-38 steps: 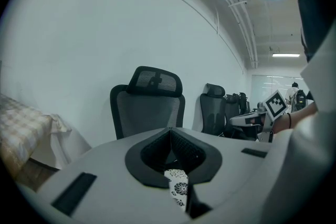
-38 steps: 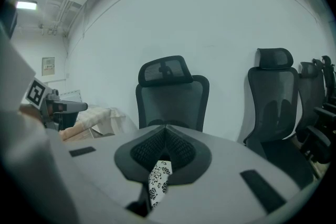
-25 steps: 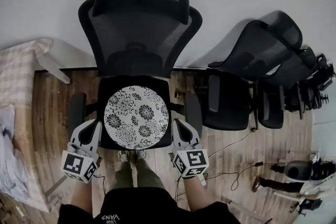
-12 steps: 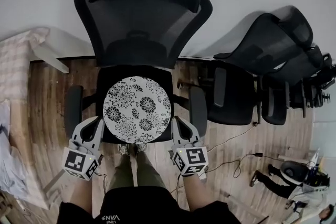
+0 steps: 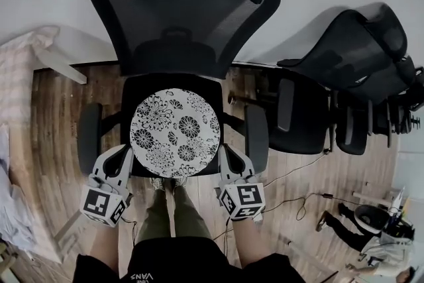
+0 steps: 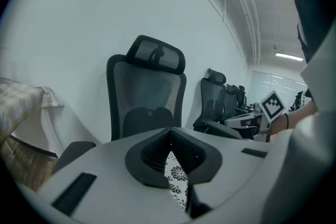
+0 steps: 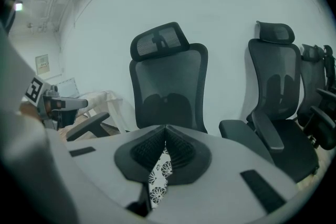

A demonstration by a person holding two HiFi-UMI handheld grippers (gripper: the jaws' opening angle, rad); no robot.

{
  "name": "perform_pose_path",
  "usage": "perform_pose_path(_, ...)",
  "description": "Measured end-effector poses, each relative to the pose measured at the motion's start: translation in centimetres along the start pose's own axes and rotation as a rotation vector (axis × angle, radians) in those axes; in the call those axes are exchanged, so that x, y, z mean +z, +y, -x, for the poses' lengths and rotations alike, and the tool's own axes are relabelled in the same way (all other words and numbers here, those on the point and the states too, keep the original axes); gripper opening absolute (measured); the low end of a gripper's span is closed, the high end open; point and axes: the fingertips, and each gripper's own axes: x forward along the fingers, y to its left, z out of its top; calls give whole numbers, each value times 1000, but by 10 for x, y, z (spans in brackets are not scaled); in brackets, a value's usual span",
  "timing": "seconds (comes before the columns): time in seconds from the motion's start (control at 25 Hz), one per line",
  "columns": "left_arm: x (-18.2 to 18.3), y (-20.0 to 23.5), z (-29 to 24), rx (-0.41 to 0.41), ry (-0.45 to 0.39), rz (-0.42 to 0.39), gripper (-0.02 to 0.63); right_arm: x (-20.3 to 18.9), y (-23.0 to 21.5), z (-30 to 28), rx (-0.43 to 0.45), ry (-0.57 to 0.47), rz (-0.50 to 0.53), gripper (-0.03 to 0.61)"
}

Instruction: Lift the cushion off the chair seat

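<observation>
Lower now, our left hand-held gripper [image 5: 124,153] and right hand-held gripper [image 5: 224,153], both clenched empty, flank the round black-and-white floral cushion [image 5: 175,132] lying on the seat of the black mesh office chair [image 5: 179,16]. We judge this the approach; next, jaws open onto its rim.

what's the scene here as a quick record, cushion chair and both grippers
cushion: round, white with black flower print, lying over the seat
chair: black mesh office chair, high back with headrest
left gripper: shut on the cushion's left edge
right gripper: shut on the cushion's right edge
contact with seat: cannot tell whether the cushion rests on it or is held just above
surroundings: more black chairs to the right, wood floor
</observation>
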Motion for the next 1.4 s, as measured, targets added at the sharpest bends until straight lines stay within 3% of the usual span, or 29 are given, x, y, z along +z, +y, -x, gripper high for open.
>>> perform_pose_path(0.84, -45, 7, -28, 1, 57, 16, 14, -46, -13, -29, -2, 48, -45, 17)
perform_pose_path(1.4, -96, 11, -46, 3, 98, 28, 12, -98, -21, -51, -4, 108, -67, 17)
